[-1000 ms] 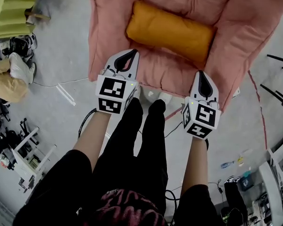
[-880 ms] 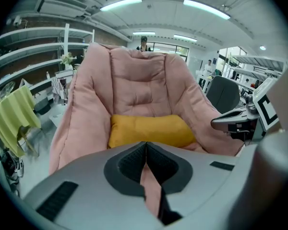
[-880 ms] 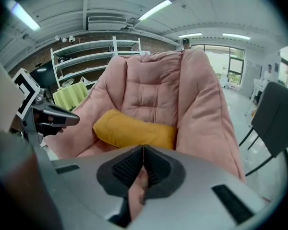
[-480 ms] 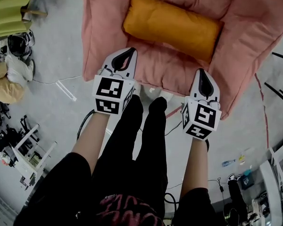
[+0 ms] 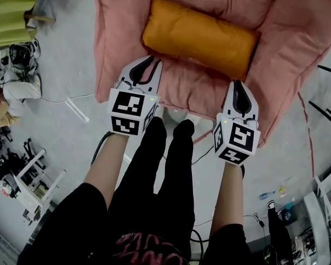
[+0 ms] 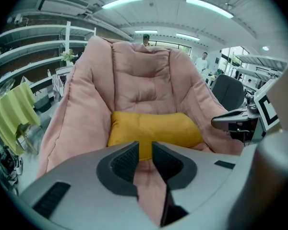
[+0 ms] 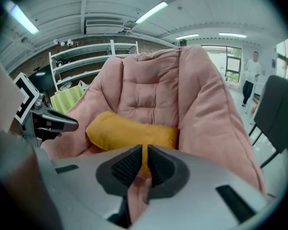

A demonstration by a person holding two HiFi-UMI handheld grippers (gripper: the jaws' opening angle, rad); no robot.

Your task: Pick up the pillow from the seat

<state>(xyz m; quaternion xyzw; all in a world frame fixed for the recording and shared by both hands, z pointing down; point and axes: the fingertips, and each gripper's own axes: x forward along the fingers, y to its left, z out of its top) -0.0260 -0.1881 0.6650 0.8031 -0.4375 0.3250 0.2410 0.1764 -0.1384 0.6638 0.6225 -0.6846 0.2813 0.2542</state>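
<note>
The left gripper (image 5: 146,64) is held nearest, over the front edge of the soft, quilted pink seat (image 5: 190,87). Its dark ribbed fingers (image 6: 125,161) have just been opening and are parted by a narrow gap, with nothing between them. The right gripper (image 5: 240,88) is held alongside, its fingers closed and empty. Beyond both, the plump, oblong orange pillow (image 5: 201,37) is laid crosswise on the seat, against the tufted backrest (image 6: 141,80).

White, marker-cubed tools (image 5: 148,64) (image 5: 238,86) — black clothes (image 5: 154,170), seemingly short-sleeved.
</note>
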